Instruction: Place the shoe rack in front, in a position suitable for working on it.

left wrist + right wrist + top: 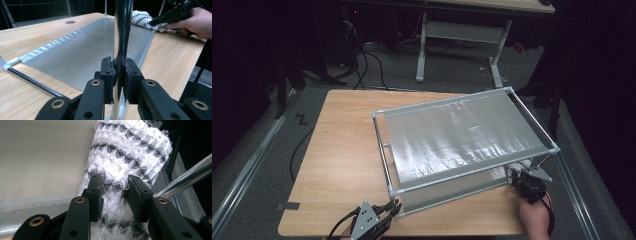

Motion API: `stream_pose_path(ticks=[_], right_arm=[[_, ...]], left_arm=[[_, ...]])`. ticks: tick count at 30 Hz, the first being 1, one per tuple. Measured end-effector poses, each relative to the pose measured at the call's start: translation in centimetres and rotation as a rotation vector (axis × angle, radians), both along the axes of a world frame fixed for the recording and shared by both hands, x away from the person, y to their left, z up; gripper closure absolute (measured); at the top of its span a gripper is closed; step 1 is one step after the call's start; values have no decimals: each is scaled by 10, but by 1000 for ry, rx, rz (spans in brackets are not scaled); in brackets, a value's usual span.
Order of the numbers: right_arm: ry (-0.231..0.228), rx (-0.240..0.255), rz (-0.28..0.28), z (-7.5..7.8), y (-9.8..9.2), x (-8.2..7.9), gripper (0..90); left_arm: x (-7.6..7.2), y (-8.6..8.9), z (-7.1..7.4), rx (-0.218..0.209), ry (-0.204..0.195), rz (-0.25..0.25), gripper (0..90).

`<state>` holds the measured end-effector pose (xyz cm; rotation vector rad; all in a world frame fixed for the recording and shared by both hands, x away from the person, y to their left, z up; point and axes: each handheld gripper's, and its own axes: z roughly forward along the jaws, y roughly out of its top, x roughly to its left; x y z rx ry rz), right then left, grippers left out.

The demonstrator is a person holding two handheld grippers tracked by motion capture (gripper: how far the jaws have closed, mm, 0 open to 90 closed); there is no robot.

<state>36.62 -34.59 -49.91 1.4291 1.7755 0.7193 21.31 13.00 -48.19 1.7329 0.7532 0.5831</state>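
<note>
A metal-tube rack (384, 150) with two silver mesh shelves (462, 132) stands on the wooden table. My left gripper (390, 208) is at the rack's near left corner, shut on the upright corner post (122, 37), as the left gripper view shows (119, 68). My right gripper (518, 181) reaches under the top shelf at the near right corner. Its jaws (115, 195) are shut on a white knitted cloth with grey zigzag bands (125, 152), which lies on the lower shelf (37, 157). In the left gripper view the cloth (141, 17) and the right gripper (172, 15) appear at the far end.
The wooden table (342, 145) has bare room left of the rack. A chrome rod of the rack (190, 177) slants just right of the right gripper. Another desk's white legs (421, 50) and cables stand on the floor beyond. A floor rail (247, 170) runs left.
</note>
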Motion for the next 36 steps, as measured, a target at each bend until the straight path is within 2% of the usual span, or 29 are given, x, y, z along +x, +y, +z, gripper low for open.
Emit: stream_pose_path(ticks=[16, 23, 27, 32, 36], right_arm=[[23, 98, 8, -1, -5, 3, 572], [36, 88, 60, -3, 3, 2, 585], [41, 101, 89, -3, 10, 0, 597], [58, 116, 141, -3, 26, -4, 599], [70, 115, 205, -4, 45, -9, 599]], left_arm=[[1, -1, -1, 3, -1, -4, 799], [1, 0, 0, -1, -8, 8, 804], [1, 1, 0, 2, -7, 7, 805], [0, 0, 0, 8, -8, 9, 806], [0, 0, -1, 15, -12, 8, 805]])
